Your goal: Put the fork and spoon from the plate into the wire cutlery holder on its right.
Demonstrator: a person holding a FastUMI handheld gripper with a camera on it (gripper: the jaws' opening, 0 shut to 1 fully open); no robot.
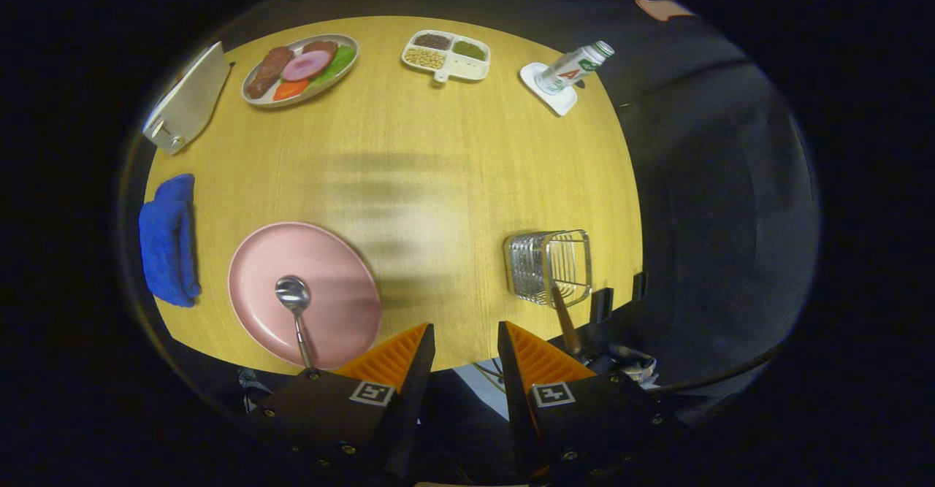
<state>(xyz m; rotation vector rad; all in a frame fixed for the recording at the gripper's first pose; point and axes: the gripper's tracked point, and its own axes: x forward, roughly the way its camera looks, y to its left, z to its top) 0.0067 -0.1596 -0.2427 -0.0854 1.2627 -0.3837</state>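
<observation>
The hand-held gripper (pixel 465 341) hangs above the near edge of the tabletop (pixel 409 173) with its fingers parted and nothing between them. The pink plate (pixel 332 293) lies just ahead of the fingers, to their left, and carries the spoon (pixel 294 304), bowl away from the fingers. To the right of the plate stands the wire cutlery holder (pixel 548 266), with a brown-handled utensil (pixel 564 320) leaning out of it; whether that is the fork cannot be told.
</observation>
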